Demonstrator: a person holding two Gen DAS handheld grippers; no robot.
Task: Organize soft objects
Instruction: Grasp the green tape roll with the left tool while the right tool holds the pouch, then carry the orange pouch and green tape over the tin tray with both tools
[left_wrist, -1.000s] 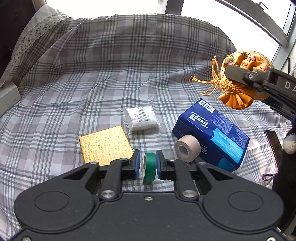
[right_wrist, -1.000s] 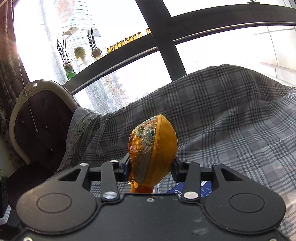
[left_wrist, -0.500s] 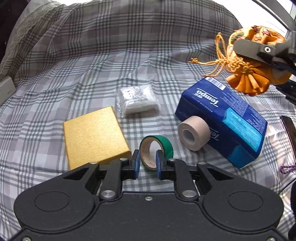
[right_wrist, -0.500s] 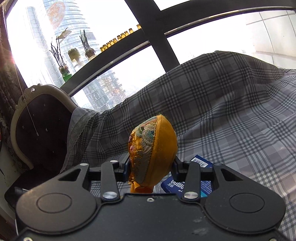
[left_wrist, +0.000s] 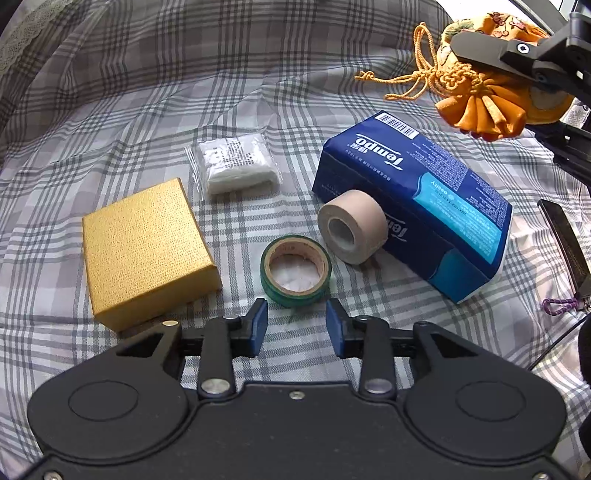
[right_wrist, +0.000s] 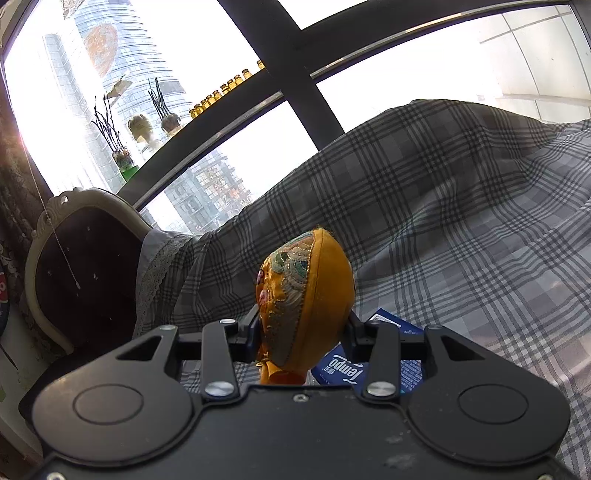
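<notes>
My green tape roll now lies flat on the plaid sheet between the gold box and beige tape roll. A second ago my left gripper pinched it upright; its jaws have just opened, empty. My right gripper clamps the orange drawstring pouch above the Tempo tissue pack; its dangling cords might snag there.

Left gripper just parted — right gripper clamped
</notes>
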